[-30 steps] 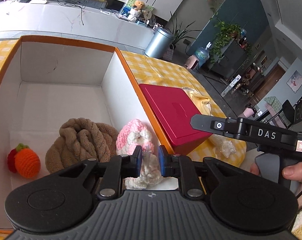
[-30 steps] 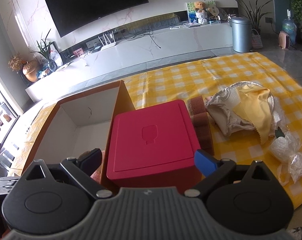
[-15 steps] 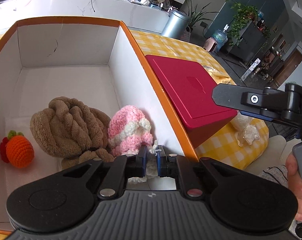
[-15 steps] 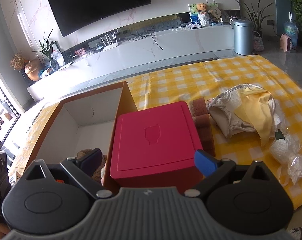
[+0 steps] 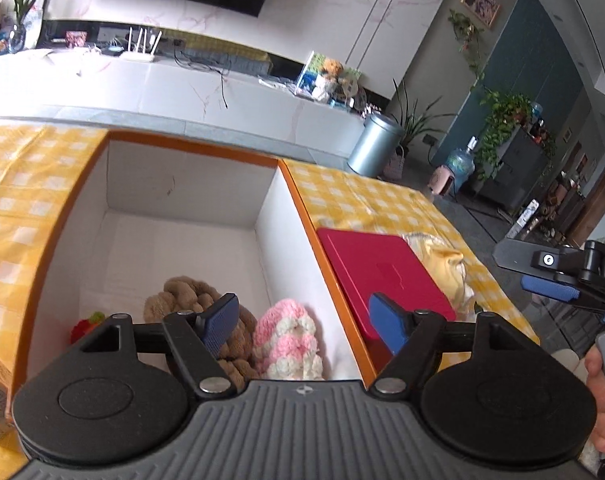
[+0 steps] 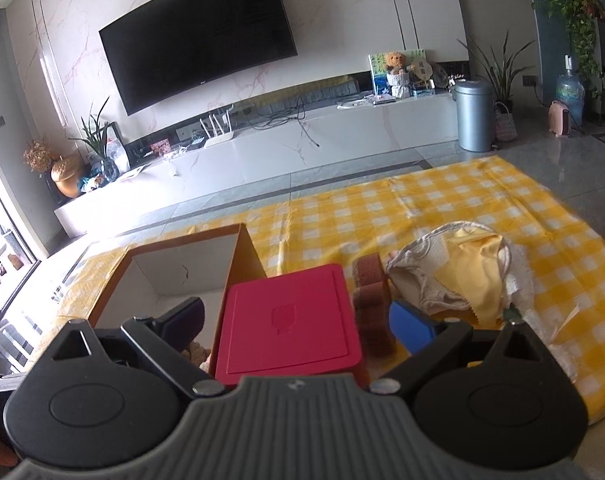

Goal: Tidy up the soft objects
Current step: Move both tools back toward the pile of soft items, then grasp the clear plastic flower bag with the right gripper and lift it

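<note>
Pink-and-white knitted piece point(image 5: 286, 340) lies released in the orange-rimmed box point(image 5: 298, 200).

We see it at the box's near right corner, its long axis running from us toward the far wall, touching the brown knotted plush point(image 5: 190, 300); a red-and-green crocheted toy point(image 5: 84, 326) sits further left. Our left tool point(image 5: 302, 320) has just been opening and hangs above, jaws wide, nothing between them. Our right tool point(image 6: 298, 320) is spread too, empty, over the red box point(image 6: 290, 316) on the yellow checked cloth point(image 6: 422, 208).

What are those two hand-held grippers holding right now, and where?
Nothing. The left hand-held gripper has just opened above the pink-and-white knitted hat lying in the box; the right hand-held gripper is open and empty.
</note>
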Tool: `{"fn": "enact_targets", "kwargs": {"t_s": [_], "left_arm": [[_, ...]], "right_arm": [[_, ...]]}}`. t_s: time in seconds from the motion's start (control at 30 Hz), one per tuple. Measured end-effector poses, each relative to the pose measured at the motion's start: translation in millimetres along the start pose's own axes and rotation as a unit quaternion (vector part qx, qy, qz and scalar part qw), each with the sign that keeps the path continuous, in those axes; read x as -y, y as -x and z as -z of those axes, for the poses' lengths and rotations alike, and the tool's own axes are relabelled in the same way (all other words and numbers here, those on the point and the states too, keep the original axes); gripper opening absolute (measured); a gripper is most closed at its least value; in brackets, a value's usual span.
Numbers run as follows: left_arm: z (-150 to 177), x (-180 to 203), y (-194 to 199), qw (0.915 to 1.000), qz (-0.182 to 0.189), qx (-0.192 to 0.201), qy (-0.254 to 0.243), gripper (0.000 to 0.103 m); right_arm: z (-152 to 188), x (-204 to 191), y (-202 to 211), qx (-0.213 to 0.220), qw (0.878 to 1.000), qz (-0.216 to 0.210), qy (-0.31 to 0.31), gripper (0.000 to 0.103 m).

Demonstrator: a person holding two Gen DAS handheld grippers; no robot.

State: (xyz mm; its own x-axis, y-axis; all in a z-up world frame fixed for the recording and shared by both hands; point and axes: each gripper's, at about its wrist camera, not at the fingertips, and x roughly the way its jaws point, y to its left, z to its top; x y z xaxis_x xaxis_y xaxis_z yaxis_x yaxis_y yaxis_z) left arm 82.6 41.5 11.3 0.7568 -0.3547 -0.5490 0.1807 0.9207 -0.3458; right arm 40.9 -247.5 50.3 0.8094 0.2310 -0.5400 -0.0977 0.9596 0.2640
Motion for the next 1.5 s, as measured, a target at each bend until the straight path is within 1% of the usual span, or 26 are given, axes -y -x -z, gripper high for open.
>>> {"fn": "enact_targets", "kwargs": {"t_s": [0.07,0.13,0.2,0.23,0.3,0.37,0.4,0.47,0.53,0.6,0.67,0.8,0.87,0.93,1.0,1.1,1.17,1.27,1.3,1.33,1.37,1.4,1.47,1.5], "left_arm": [[-1.6,6.7,11.8,0.9984,-0.037,0.039,-0.019,0.090],[-1.2,15.6,20.8,0.9935,-0.077,0.072,-0.044,0.090],[-0.4,22.8,26.2,0.9900,-0.097,0.085,-0.057,0.090],[-0.9,27.3,27.8,0.9894,-0.100,0.087,-0.060,0.090],[-3.1,37.6,29.3,0.9904,-0.094,0.084,-0.057,0.090],[-6.4,47.7,29.2,0.9921,-0.075,0.075,-0.067,0.090],[-7.5,53.8,29.1,0.9919,-0.069,0.071,-0.078,0.090],[-5.8,66.6,28.4,0.9889,-0.069,0.071,-0.111,0.090],[-3.7,81.5,26.6,0.9839,-0.083,0.073,-0.141,0.090],[-2.4,96.0,22.1,0.9795,-0.095,0.072,-0.162,0.090],[-1.1,109.3,16.0,0.9770,-0.098,0.064,-0.178,0.090],[5.2,130.4,1.3,0.9743,-0.094,0.045,-0.200,0.090],[9.1,138.4,-5.2,0.9730,-0.093,0.036,-0.208,0.090],[12.8,144.4,-11.4,0.9716,-0.092,0.027,-0.216,0.090],[15.5,148.4,-15.5,0.9700,-0.092,0.020,-0.224,0.090],[19.7,151.0,-17.2,0.9694,-0.092,0.015,-0.227,0.090],[19.6,149.7,-17.0,0.9723,-0.090,0.009,-0.216,0.090],[17.9,144.4,-15.8,0.9784,-0.080,-0.004,-0.191,0.090],[17.0,142.4,-15.4,0.9800,-0.077,-0.008,-0.184,0.090],[15.3,140.5,-14.9,0.9816,-0.074,-0.013,-0.176,0.090],[14.8,138.2,-13.5,0.9829,-0.072,-0.016,-0.169,0.090],[14.2,136.2,-12.3,0.9837,-0.071,-0.018,-0.164,0.090],[13.5,132.2,-8.7,0.9846,-0.073,-0.020,-0.158,0.090],[13.7,131.5,-7.0,0.9843,-0.075,-0.018,-0.158,0.090]], "right_arm": [[-5.1,9.4,12.5,0.013,1.000,0.014,0.009,0.097],[-8.2,24.1,23.8,0.024,0.998,0.048,0.015,0.097],[-9.3,40.6,31.1,0.029,0.996,0.088,0.018,0.098],[-8.6,47.2,32.9,0.032,0.993,0.111,0.021,0.098],[-5.1,60.5,32.0,0.035,0.983,0.178,0.039,0.098],[-2.7,73.8,24.6,0.021,0.974,0.222,0.046,0.098],[-1.2,83.8,18.4,0.009,0.972,0.232,0.042,0.098],[1.2,102.8,5.2,-0.014,0.974,0.225,0.020,0.098],[3.1,116.3,-9.8,-0.038,0.975,0.220,0.000,0.098],[8.9,124.4,-24.9,-0.067,0.971,0.230,-0.009,0.098],[12.5,131.4,-38.4,-0.097,0.968,0.233,-0.017,0.098],[21.9,150.8,-53.3,-0.143,0.966,0.202,-0.069,0.098],[24.7,163.3,-60.2,-0.158,0.962,0.201,-0.098,0.098],[27.3,174.4,-68.3,-0.173,0.953,0.218,-0.123,0.098],[26.7,184.6,-77.5,-0.179,0.948,0.224,-0.137,0.098],[24.1,188.0,-90.2,-0.186,0.949,0.224,-0.121,0.098],[24.1,186.2,-101.4,-0.200,0.949,0.224,-0.099,0.098],[24.7,181.8,-117.2,-0.224,0.942,0.244,-0.062,0.097],[25.5,180.8,-121.5,-0.228,0.940,0.250,-0.048,0.091],[26.3,179.2,-123.4,-0.233,0.937,0.256,-0.038,0.081],[27.3,178.5,-124.2,-0.238,0.935,0.262,-0.033,0.076],[28.1,179.1,-123.4,-0.240,0.933,0.266,-0.032,0.068],[28.2,181.4,-118.7,-0.233,0.936,0.262,-0.041,0.063],[28.0,184.0,-116.9,-0.229,0.937,0.258,-0.048,0.055]]}}
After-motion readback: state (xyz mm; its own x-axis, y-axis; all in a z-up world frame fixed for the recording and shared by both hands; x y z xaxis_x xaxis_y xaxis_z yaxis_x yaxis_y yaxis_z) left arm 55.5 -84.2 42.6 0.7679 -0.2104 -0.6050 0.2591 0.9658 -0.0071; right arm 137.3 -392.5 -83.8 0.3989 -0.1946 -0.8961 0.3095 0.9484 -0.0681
